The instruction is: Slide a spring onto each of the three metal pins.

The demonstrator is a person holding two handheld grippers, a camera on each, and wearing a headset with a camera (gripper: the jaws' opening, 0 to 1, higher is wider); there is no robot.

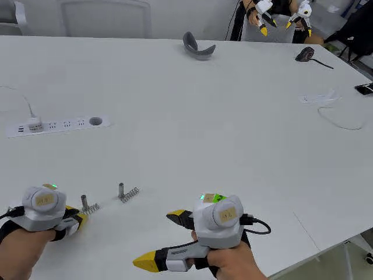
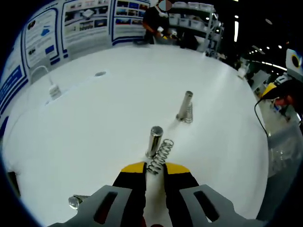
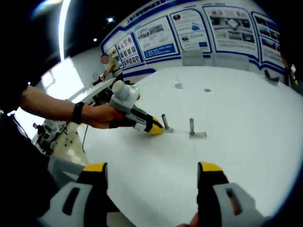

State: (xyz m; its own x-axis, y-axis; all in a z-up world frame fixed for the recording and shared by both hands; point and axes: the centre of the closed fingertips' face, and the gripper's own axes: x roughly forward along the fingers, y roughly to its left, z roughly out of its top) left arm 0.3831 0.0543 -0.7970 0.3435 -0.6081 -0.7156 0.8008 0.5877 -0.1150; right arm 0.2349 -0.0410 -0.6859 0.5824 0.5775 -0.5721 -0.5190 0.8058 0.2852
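While the right hand-held gripper (image 1: 158,239) hangs over the near table (image 1: 204,128) edge with its jaws spread wide and nothing between them, the left hand-held gripper (image 2: 159,169) has its jaws narrowed on the near end of a spring (image 2: 160,153). This spring leans against an upright pin (image 2: 155,139). A short metal cylinder (image 2: 75,202) shows beside the left jaw. Just beyond stands a second pin (image 2: 186,105), a second spring (image 2: 189,113) lying at its foot. Farther off lie a power strip (image 1: 58,125) and a grey band (image 1: 197,46).
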